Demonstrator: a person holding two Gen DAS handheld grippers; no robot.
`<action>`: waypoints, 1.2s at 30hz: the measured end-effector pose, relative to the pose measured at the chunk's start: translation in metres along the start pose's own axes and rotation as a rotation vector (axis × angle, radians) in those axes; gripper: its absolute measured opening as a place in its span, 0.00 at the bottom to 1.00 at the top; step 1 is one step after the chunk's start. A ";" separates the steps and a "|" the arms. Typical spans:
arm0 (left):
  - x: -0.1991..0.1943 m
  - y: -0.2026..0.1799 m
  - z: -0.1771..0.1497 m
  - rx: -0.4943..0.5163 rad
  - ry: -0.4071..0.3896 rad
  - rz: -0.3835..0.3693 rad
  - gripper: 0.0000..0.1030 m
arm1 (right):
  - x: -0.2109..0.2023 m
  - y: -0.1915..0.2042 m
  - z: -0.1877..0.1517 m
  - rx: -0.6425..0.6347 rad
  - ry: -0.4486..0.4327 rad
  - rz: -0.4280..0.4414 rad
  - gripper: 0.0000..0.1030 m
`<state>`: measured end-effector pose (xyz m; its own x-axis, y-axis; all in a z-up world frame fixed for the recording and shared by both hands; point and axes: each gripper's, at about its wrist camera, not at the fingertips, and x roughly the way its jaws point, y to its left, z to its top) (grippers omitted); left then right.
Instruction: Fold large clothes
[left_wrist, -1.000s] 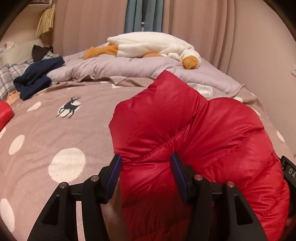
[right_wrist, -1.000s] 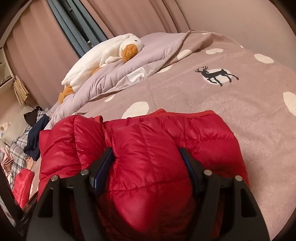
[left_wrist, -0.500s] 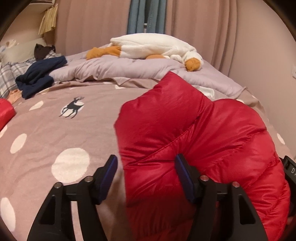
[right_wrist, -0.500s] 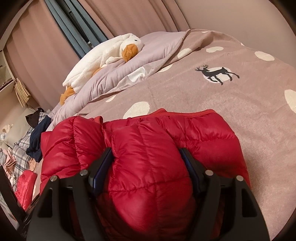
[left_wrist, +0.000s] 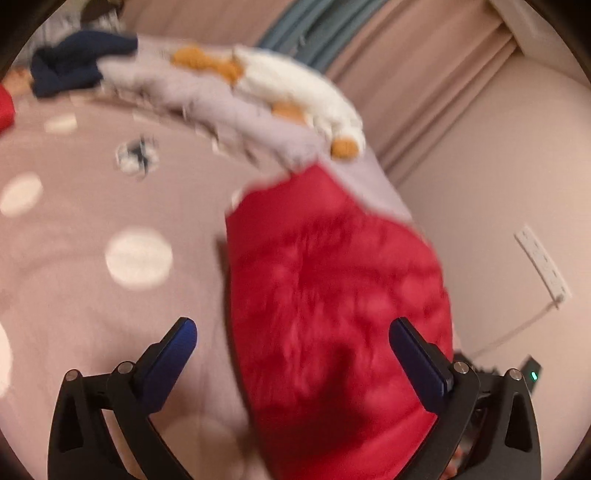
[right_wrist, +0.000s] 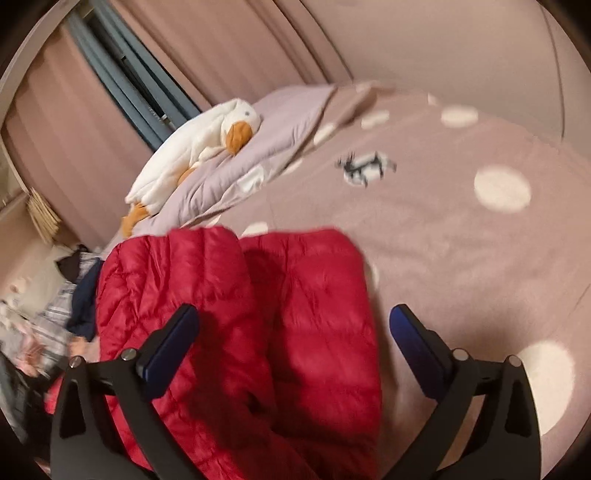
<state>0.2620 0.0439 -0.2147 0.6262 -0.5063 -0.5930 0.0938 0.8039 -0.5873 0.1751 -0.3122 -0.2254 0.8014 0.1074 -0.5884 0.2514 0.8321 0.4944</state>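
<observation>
A puffy red down jacket (left_wrist: 332, 302) lies folded on the pink dotted bedspread (left_wrist: 92, 206). In the left wrist view my left gripper (left_wrist: 293, 334) hovers over the jacket's near end, its jaws opening wide, and the blue pads do not press the fabric. The right wrist view shows the same jacket (right_wrist: 236, 325) as two padded lobes side by side. My right gripper (right_wrist: 293, 321) is opening too; the jacket lies below and between its fingers, untouched by the pads. Both views are motion-blurred.
A white plush goose (right_wrist: 195, 147) rests on a folded lilac duvet (right_wrist: 266, 140) at the bed's head. Dark blue clothing (left_wrist: 74, 62) and a plaid heap (right_wrist: 55, 317) sit at the bed's far side. Curtains (right_wrist: 184, 48) hang behind; a wall with a socket strip (left_wrist: 543, 266) borders the bed.
Both grippers have let go of the red jacket and spread wide. Both have pulled back and lifted, and the left view has rolled, tilting the scene.
</observation>
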 end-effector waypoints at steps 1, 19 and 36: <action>0.008 0.003 -0.004 -0.008 0.044 0.007 1.00 | 0.004 -0.008 -0.002 0.049 0.045 0.029 1.00; 0.115 0.001 -0.025 -0.206 0.308 -0.361 1.00 | 0.067 0.001 -0.038 0.262 0.385 0.436 1.00; 0.124 -0.069 -0.042 -0.082 0.225 -0.188 1.00 | 0.071 -0.013 -0.034 0.222 0.385 0.490 0.80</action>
<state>0.3005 -0.0873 -0.2714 0.4155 -0.7076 -0.5715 0.1236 0.6664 -0.7353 0.2108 -0.2967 -0.2949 0.6107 0.6664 -0.4278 0.0453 0.5100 0.8590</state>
